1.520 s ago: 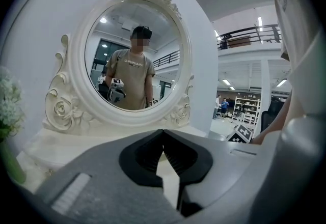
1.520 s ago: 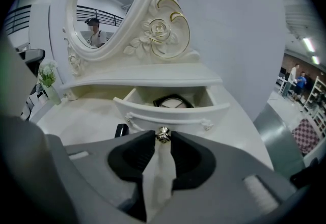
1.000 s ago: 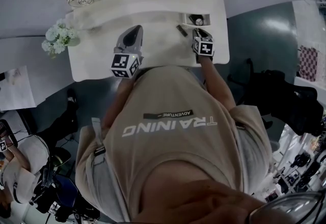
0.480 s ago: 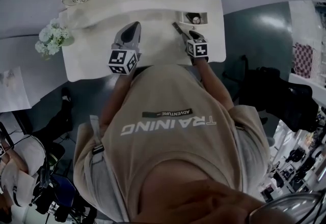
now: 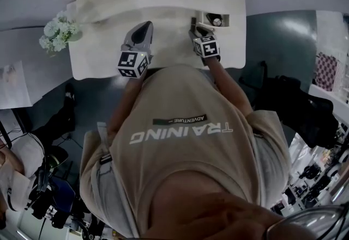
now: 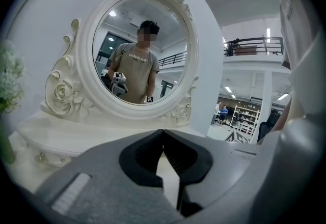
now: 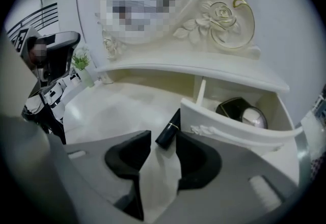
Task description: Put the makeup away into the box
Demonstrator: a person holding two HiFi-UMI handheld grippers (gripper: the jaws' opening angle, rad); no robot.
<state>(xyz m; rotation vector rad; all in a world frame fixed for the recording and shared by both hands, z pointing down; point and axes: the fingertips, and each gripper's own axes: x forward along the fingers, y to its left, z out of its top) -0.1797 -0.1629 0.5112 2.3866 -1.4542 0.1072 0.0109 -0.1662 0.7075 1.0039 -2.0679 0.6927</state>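
Risk we see: right gripper (image 7: 162, 140), wide and empty, may knock the lipstick (image 7: 168, 134) beside the drawer (image 7: 229, 127) rolling toward the surface's front edge; left gripper (image 6: 163, 134) closed.

**Person in a beige short-sleeved T-shirt (image 5: 185, 179), holding two grey grippers**
The white block lettering (image 5: 182, 134) across the shirt reads TRAINING, and a small black patch (image 5: 180, 121) with pale print sits just beside it. Beyond the lettering, the left gripper (image 5: 143, 30) and right gripper (image 5: 196, 30) each have a smooth grey shell, black pads (image 6: 142, 154) and a white cube with black square markers (image 5: 132, 64).
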